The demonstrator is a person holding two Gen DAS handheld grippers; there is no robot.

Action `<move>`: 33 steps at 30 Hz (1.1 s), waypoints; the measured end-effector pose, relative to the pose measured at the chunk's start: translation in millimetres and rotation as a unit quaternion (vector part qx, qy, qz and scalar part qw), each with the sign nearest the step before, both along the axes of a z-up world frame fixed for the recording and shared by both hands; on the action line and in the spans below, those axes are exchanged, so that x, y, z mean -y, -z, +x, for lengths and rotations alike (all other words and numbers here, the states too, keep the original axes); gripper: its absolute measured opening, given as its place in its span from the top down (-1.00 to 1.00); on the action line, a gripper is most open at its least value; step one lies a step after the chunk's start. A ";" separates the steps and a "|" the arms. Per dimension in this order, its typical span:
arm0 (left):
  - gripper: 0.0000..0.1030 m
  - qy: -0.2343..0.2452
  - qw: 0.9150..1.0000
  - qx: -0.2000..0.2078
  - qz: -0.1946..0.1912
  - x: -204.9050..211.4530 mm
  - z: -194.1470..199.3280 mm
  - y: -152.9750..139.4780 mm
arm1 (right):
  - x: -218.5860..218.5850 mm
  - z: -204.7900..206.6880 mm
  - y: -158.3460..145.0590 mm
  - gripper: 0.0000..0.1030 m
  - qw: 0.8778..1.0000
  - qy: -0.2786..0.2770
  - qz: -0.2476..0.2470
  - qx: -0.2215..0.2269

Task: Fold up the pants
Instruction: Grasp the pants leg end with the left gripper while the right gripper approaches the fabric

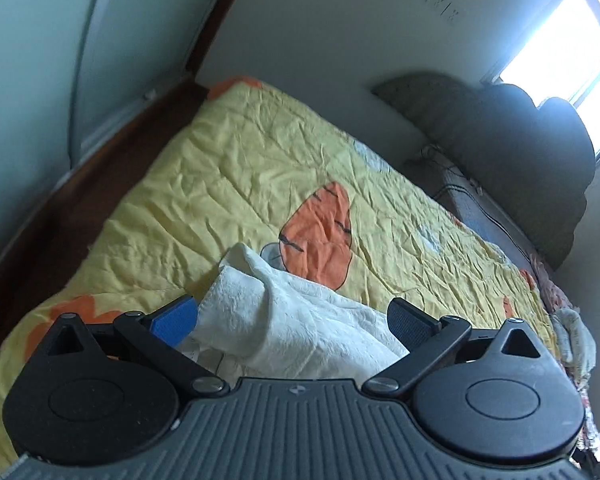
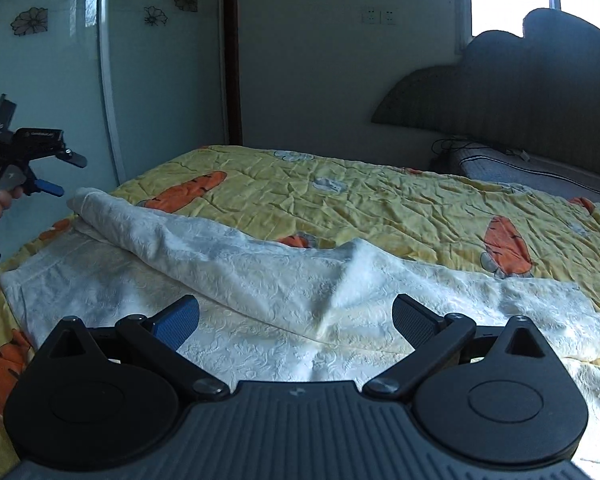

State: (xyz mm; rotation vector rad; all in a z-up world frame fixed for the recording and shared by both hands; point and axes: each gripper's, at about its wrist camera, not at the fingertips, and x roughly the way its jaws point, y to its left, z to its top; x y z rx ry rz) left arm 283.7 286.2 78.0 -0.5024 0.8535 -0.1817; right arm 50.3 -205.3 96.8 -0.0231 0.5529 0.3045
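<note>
White textured pants [image 2: 260,280] lie spread across the near edge of a bed, with one part folded over into a long ridge. They also show in the left wrist view [image 1: 292,320], bunched up between the fingers. My left gripper [image 1: 294,318] is open, jaws wide apart, held just above the cloth's end; it is also seen from outside in the right wrist view [image 2: 66,174], open and above the pants' left end. My right gripper [image 2: 296,320] is open and empty, low over the middle of the pants.
The bed has a yellow quilt with orange carrot prints [image 2: 380,200]. A dark padded headboard [image 2: 520,92] and a pillow [image 2: 520,168] are at the right. A glass sliding door [image 2: 60,60] stands behind the bed's left side. A bright window [image 1: 560,40] is at the upper right.
</note>
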 end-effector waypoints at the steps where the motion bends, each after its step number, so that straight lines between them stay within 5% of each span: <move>1: -0.97 0.003 1.000 -0.015 0.000 -0.5 11.1 7.9 | -2.3 2.7 2.4 -1.00 1.000 -0.005 -0.002 -0.003; 7: -0.80 0.052 0.996 -0.075 0.025 8.7 60.9 46.7 | -12.6 20.1 15.9 -1.00 0.999 -0.027 -0.009 -0.020; 10: -0.35 0.068 0.992 -0.095 0.047 15.2 76.0 54.7 | -15.6 26.1 20.4 -1.00 0.999 -0.031 -0.005 -0.027; 12: 0.33 0.083 0.990 -0.094 0.064 21.6 80.4 56.2 | -18.5 30.0 23.0 -1.00 0.999 -0.036 -0.005 -0.031; 13: 0.37 0.088 0.990 -0.085 0.074 24.4 81.5 55.6 | -19.8 31.1 23.9 -1.00 0.999 -0.037 -0.007 -0.032; 18: 0.75 0.101 0.986 0.008 0.128 35.0 62.6 38.7 | -20.3 45.0 22.8 -1.00 0.998 -0.062 0.003 -0.026; 22: 0.80 0.117 0.976 0.098 0.154 43.2 25.5 11.3 | -4.0 68.4 13.0 -1.00 0.989 -0.136 0.053 0.019; 28: 0.81 0.160 0.930 0.286 0.167 55.0 -67.7 -24.3 | 1.7 155.4 2.5 -1.00 0.969 -0.231 0.002 -0.082; 33: 0.82 0.164 0.916 0.326 0.168 66.0 -115.7 -25.9 | 0.0 217.1 21.7 -1.00 0.959 -0.235 -0.079 -0.138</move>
